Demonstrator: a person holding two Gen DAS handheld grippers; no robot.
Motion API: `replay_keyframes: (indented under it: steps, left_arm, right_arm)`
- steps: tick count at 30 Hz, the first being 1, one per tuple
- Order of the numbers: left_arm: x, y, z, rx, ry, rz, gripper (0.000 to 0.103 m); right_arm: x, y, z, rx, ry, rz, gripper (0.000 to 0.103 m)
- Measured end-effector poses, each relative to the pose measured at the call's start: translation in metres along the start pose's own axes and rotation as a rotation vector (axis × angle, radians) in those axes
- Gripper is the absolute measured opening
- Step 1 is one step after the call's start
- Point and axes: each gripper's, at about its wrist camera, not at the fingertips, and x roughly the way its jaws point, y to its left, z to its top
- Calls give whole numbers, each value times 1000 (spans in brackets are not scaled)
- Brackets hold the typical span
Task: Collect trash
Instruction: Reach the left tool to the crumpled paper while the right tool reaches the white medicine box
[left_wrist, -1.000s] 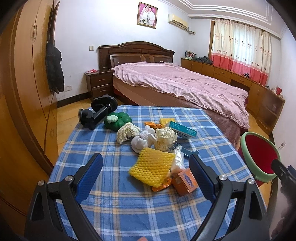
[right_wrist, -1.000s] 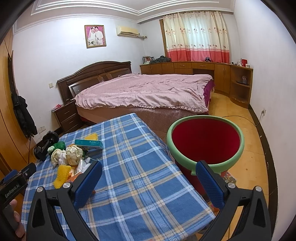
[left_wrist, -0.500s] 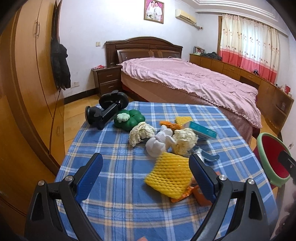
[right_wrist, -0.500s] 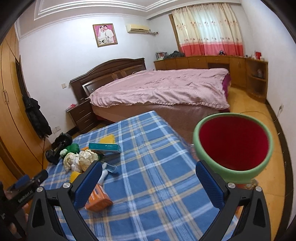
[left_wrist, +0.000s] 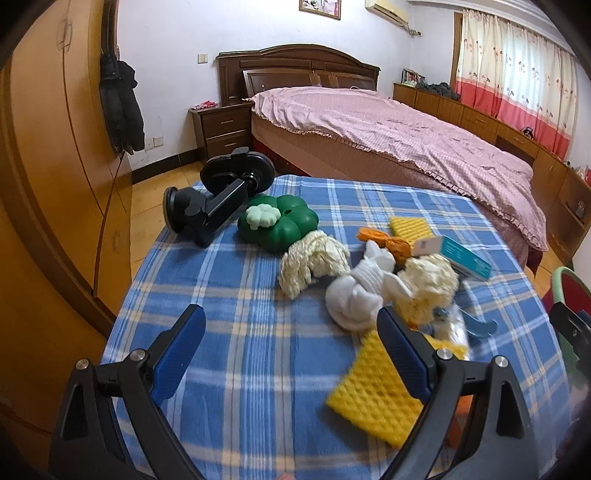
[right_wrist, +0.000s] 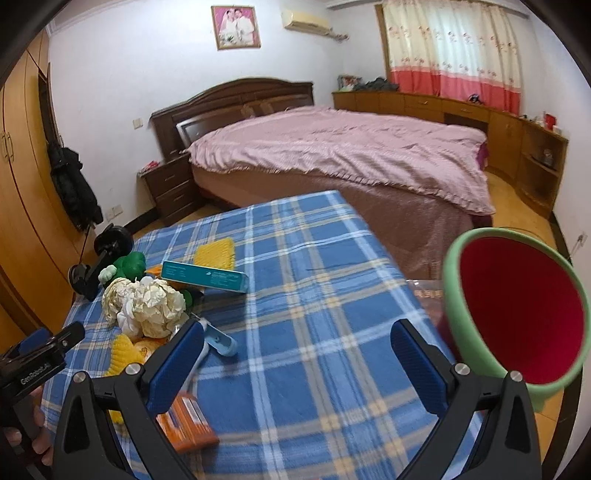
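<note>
Both claws hang over the bench (left_wrist: 258, 369), which is draped in a soft blue plaid cloth. The left claw (left_wrist: 291, 350) has its ribbed blue pads spread wide, nothing between them, above bare cloth just left of the trash pile. The right claw (right_wrist: 297, 360) is just as wide apart and empty, over the open right half of the cloth.

The trash sits clustered toward the bench's middle and left. Nearest the left claw lies a yellow foam net sleeve (left_wrist: 373, 398), dimpled like a waffle, flat and blurred, partly under the claw's right finger. Beyond it is a knotted white cloth bundle (left_wrist: 356, 295), touching a crumpled cream paper ball (left_wrist: 428, 284); a second crumpled cream wad (left_wrist: 314, 262) lies just left. Behind these sit an orange wrapper (left_wrist: 388, 240), another yellow foam piece (left_wrist: 410, 227) and a long teal carton (left_wrist: 461, 254) lying flat. A pale blue plastic piece (right_wrist: 221, 341) rests beside the right claw's left finger, and an orange cardboard box (right_wrist: 188, 424) lies below that finger.

At the far left edge a glossy green lobed plastic object with a pale flower-shaped top (left_wrist: 277, 221) sits against a black suction-cup mount (left_wrist: 218, 199).

Off the bench's right edge stands a round bin (right_wrist: 517, 314), soft green rim, deep red inside, tilted toward the camera. A pink-quilted bed (right_wrist: 351, 158) fills the background.
</note>
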Motion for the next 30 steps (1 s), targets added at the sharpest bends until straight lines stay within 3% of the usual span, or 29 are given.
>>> replay_keyframes:
  steps: [3,15,20,25,30]
  left_arm:
    - [15,-1,11,9,12,-3,93]
    - [68,1,40,-40,77,-20,90]
    - [88,4,39,-70,118,-61,81]
    - [102,4,32,-107,161,-128,65]
    - [104,3,28,-120,154,-171,58]
  right_arm:
    - [16,4,10,11,41,63,103]
    - [76,47,37,4,131,125,103]
    - [99,59,41,8,171,136,103]
    - [112,66,41,3,189,127,103]
    - [120,66,43,28,210,130,103]
